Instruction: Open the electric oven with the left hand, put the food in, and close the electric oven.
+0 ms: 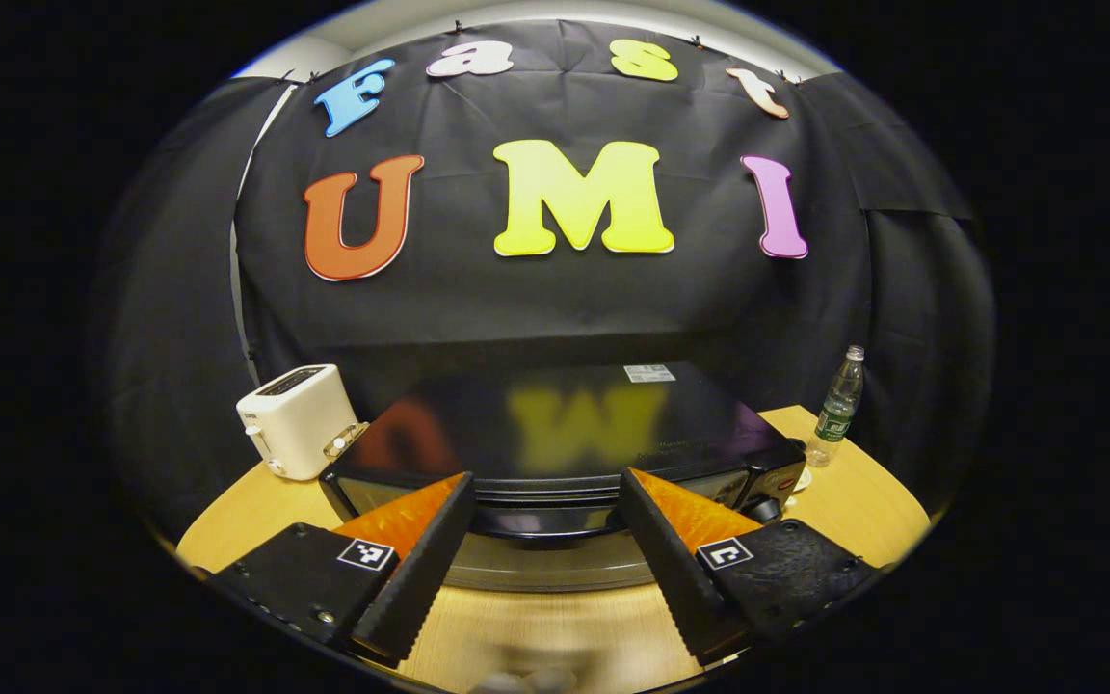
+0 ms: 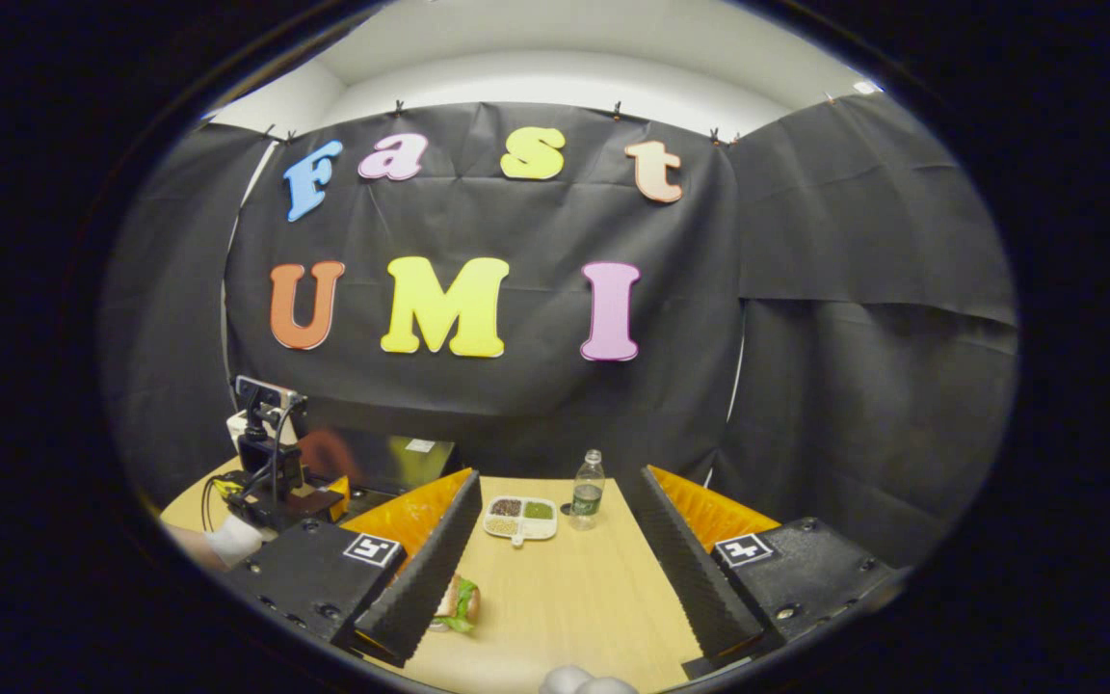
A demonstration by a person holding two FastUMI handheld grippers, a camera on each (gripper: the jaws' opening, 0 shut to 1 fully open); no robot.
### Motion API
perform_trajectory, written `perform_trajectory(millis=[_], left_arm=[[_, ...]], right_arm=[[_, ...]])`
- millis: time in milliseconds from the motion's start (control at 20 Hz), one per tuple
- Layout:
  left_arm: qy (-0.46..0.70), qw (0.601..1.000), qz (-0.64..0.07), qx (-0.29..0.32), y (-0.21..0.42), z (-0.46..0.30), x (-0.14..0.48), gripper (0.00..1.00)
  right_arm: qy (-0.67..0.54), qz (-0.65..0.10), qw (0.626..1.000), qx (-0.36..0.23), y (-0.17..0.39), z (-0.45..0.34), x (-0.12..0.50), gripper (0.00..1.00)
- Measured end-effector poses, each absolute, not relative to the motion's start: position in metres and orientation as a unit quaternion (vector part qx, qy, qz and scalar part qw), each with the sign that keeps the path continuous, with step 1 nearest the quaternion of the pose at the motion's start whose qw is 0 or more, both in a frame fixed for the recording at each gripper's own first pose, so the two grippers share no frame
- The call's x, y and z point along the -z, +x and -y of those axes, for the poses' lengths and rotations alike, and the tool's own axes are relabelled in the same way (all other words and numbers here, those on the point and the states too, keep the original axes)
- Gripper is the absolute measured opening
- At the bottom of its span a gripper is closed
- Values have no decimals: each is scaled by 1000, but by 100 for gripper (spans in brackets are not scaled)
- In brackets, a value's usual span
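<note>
So this was the opening step, not yet done: the oven (image 1: 565, 439) sat shut on the surface (image 1: 256, 501), right in front of the left hand-held gripper (image 1: 545, 569), whose jaws were spread wide with nothing between them. They straddled the front top edge of the oven, and what looked like the door handle ran across between the fingers, but I couldn't tell if anything was touching yet. My guess is the next move called for getting the fingers around that handle, pinching it and swinging the door down toward the front. Room looked tight on the left, where a toaster (image 1: 297, 420) stood just beside the oven, and a bottle (image 1: 834, 407) stood off its right corner, so the door's drop zone in front was the only open lane. The right hand-held gripper (image 2: 550, 569) hung wide open and empty too, over the bare middle of the surface. The food, a sandwich (image 2: 459, 602), lay just beside its left finger (image 2: 425, 569), partly hidden by it. A small snack tray (image 2: 520, 517) sat farther back next to the bottle, leaving decent space to carry the sandwich across.
</note>
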State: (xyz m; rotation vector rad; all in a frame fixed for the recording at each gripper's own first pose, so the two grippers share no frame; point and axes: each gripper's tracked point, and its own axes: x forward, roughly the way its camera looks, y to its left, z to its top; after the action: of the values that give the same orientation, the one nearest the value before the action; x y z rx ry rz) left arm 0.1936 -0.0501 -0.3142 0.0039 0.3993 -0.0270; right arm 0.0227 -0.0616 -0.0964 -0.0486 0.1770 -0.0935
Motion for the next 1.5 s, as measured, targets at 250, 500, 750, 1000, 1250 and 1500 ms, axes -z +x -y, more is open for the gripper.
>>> perform_trajectory(millis=[250, 500, 750, 1000, 1250, 1500], left_arm=[[0, 977, -215, 14, 188, 51, 317, 99], [1, 975, -221, 17, 165, 51, 317, 99], [3, 975, -220, 19, 138, 52, 323, 99], [-2, 970, -241, 29, 101, 53, 345, 98], [6, 968, -250, 31, 69, 52, 364, 98], [14, 962, -269, 32, 45, 55, 389, 98]], right_arm=[[-18, -91, 994, 48, 16, 65, 99, 100], [-28, -94, 994, 47, 8, 64, 107, 100], [-28, -101, 994, 34, 0, 52, 120, 100], [-24, -106, 994, 26, -6, 42, 128, 100], [-25, -114, 993, 20, -15, 34, 138, 100], [-27, -131, 991, 16, -22, 30, 159, 100]])
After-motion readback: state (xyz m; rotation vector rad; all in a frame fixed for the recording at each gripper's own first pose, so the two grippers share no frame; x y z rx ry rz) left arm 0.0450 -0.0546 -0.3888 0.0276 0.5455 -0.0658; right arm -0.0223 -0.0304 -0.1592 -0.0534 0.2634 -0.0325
